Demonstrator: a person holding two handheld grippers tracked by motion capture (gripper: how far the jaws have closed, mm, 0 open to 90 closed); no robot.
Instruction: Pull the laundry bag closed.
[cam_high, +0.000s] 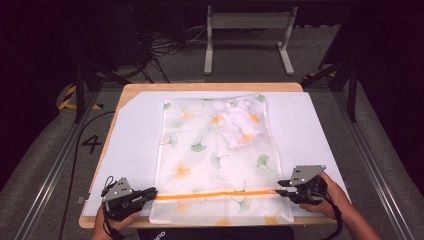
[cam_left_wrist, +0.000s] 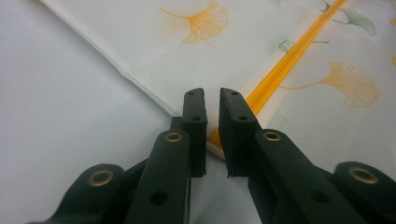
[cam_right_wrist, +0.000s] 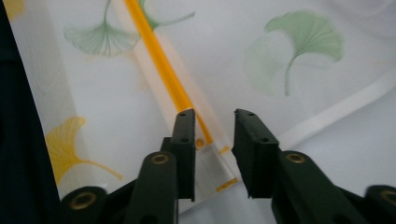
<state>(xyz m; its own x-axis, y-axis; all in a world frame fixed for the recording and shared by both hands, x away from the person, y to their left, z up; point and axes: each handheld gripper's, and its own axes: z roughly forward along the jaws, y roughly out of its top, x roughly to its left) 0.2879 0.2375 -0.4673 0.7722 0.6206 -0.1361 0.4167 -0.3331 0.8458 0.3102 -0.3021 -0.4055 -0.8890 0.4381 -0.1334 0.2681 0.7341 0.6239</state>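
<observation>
Both tongs, left (cam_high: 151, 191) and right (cam_high: 281, 188), sit slightly open, gripping nothing, at the orange zipper (cam_high: 215, 194) ends of my mesh bag (cam_high: 200, 150); pinch squarely before pulling.

White mat (cam_high: 135, 130) covers wooden table (cam_high: 210, 86); grey stand (cam_high: 248, 22) behind

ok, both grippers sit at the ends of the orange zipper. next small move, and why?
Probably shut the right gripper on the zipper end. Its jaws stand open around that end, nothing held. The left gripper, also open, points at the other end of the bag.
</observation>
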